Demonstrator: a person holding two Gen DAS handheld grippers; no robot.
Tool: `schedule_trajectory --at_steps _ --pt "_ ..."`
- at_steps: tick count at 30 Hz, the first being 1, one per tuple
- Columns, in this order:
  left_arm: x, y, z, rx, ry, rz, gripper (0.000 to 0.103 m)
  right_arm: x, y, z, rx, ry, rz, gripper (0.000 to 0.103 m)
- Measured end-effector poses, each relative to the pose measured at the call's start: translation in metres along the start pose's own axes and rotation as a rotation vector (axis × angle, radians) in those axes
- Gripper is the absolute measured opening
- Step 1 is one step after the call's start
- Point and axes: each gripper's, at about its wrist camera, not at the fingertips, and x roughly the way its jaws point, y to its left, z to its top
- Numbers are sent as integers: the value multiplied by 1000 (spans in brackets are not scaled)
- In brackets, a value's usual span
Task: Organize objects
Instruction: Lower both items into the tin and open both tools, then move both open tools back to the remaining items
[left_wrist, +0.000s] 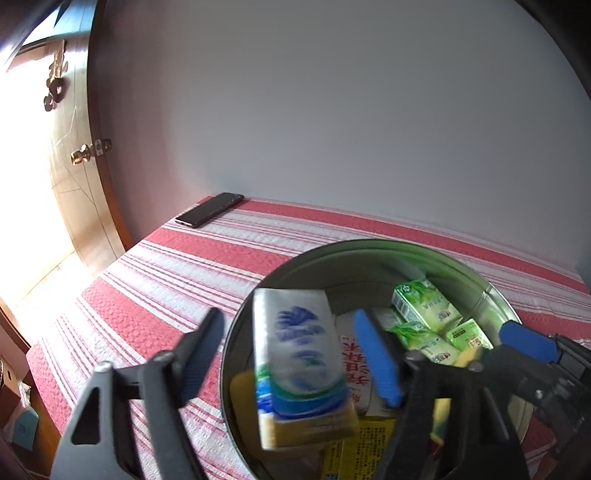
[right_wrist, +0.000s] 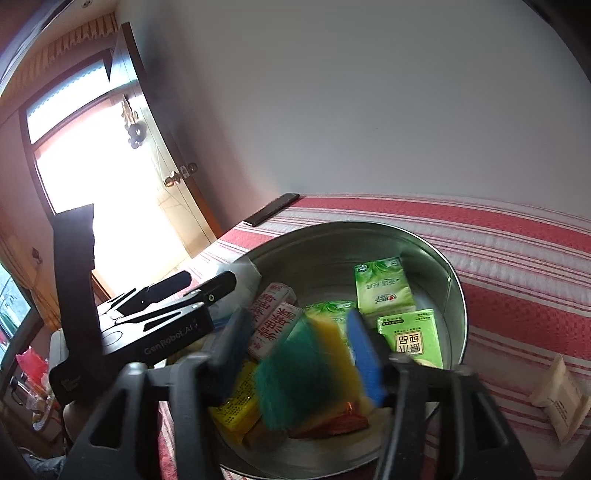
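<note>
A round metal tin (left_wrist: 369, 247) (right_wrist: 456, 291) stands on the red-and-white striped cloth and holds several green tissue packs (left_wrist: 424, 304) (right_wrist: 384, 288), red-lettered white packs (right_wrist: 275, 321) and yellow packs (right_wrist: 236, 406). My left gripper (left_wrist: 291, 362) is open over the tin's left rim; a blurred white-and-blue tissue pack (left_wrist: 299, 362) is between its spread fingers, seemingly loose. My right gripper (right_wrist: 299, 362) is open over the tin, with a blurred yellow-and-green sponge (right_wrist: 306, 369) between its fingers. The left gripper's body also shows in the right wrist view (right_wrist: 147, 325).
A dark phone (left_wrist: 208, 214) (right_wrist: 271, 214) lies at the cloth's far left corner by the wall. A beige packet (right_wrist: 561, 398) lies on the cloth right of the tin. A wooden door (left_wrist: 77, 147) stands open at left, with bright light beyond.
</note>
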Motion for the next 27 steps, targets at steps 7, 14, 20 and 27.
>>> schedule_trajectory --at_steps 7,14,20,27 --pt "-12 -10 0 4 -38 12 90 -21 -13 -2 25 -43 -43 64" --pt "-32 -51 -7 56 -62 -60 90 -73 -54 -20 47 -87 -209 64" --pt "-52 -114 -19 159 -84 -139 101 -127 -113 -34 118 -92 -546 64" --pt "-64 -187 -37 290 -90 -216 101 -152 -174 -49 261 -21 -700 64"
